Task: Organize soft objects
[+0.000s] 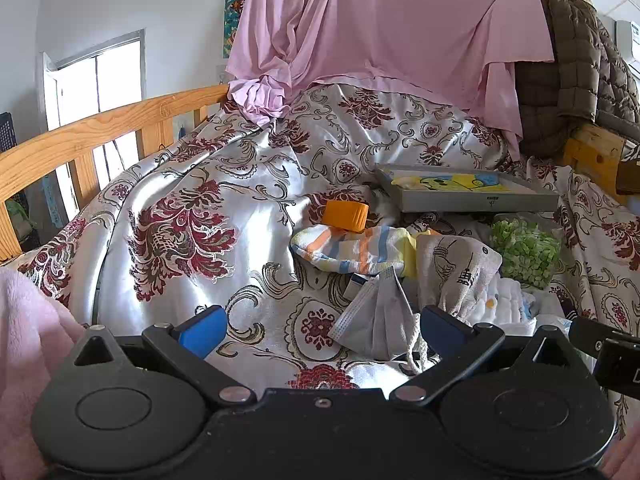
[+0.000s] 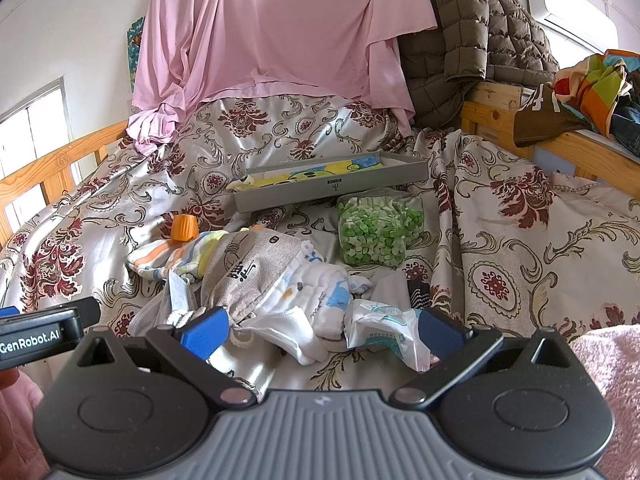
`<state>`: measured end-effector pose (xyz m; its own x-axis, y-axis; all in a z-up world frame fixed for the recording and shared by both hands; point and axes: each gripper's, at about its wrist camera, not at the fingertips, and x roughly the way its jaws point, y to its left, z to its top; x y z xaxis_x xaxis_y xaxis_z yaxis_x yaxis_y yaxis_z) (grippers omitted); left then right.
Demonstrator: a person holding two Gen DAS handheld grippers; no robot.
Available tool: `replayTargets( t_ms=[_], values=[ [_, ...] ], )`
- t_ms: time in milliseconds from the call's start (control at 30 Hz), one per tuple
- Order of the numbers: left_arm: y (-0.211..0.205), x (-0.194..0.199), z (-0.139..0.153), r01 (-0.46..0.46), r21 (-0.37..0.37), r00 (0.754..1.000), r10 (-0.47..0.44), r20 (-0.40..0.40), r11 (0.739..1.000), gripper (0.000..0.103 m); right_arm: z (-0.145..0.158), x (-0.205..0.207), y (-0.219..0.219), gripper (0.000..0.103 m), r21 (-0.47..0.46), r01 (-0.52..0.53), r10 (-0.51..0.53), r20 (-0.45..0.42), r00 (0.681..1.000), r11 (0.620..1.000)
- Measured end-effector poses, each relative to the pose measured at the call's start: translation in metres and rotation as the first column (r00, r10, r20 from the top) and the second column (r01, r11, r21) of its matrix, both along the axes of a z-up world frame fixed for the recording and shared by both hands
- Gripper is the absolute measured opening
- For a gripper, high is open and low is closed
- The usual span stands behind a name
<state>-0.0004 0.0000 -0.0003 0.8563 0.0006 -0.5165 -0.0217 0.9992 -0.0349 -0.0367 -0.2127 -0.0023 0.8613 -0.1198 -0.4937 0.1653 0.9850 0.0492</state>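
While both claws hang low over the flowered bedspread (image 2: 520, 216), the heap of soft things lies straight ahead of them, on the near side of the grey tray (image 2: 332, 192). The right claw (image 2: 322, 330) is spread wide with nothing between its blue pads, and the white printed cloth (image 2: 316, 292) and a crumpled white packet (image 2: 384, 324) lie right at its mouth, the cloth running roughly crosswise to the fingers. The left claw (image 1: 320, 330) is spread too and holds nothing; a grey face mask (image 1: 374, 320) lies just ahead, toward its right finger, with its long side slanting away from the claw.

Measured from the tray, the striped sock (image 1: 352, 250) and the beige pouch (image 1: 460, 268) lie just in front of it, touching each other, and an orange cap (image 1: 346, 216) sits at the sock's far edge. A clear bag of green bits (image 2: 378, 232) rests against the tray's front wall, to the right of the pouch. The tray already holds a yellow printed cloth (image 2: 316, 174).

By my reading the right claw is nearer the cloth and packet, the left nearer the mask. The pouch overlaps the white cloth, so pulling one may drag the other; the bag of green bits partly blocks the straight path to the tray.
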Motion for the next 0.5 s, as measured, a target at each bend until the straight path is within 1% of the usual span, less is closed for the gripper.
replayTargets(
  t_ms=[333,433,500],
  values=[
    [0.0001,0.0001,-0.0001,0.0,0.001,1.0,0.0,-0.001,1.0,0.102,0.0005,0.0,-0.0014,0.103,0.007,-0.006,0.006,-0.005,1.0,1.0],
    [0.0003,0.0005,-0.0003,-0.006,0.003,1.0,0.006,-0.002,1.0,0.102,0.0003,-0.0005,-0.0025,0.103,0.014,-0.004,0.005,-0.017,1.0,1.0],
    [0.0016,0.0008,0.001,-0.005,-0.009,1.0,0.005,-0.011,1.0,0.102,-0.0006,0.0019,-0.0047,0.103,0.021,-0.007,0.008,-0.031,0.999,1.0]
  ],
)
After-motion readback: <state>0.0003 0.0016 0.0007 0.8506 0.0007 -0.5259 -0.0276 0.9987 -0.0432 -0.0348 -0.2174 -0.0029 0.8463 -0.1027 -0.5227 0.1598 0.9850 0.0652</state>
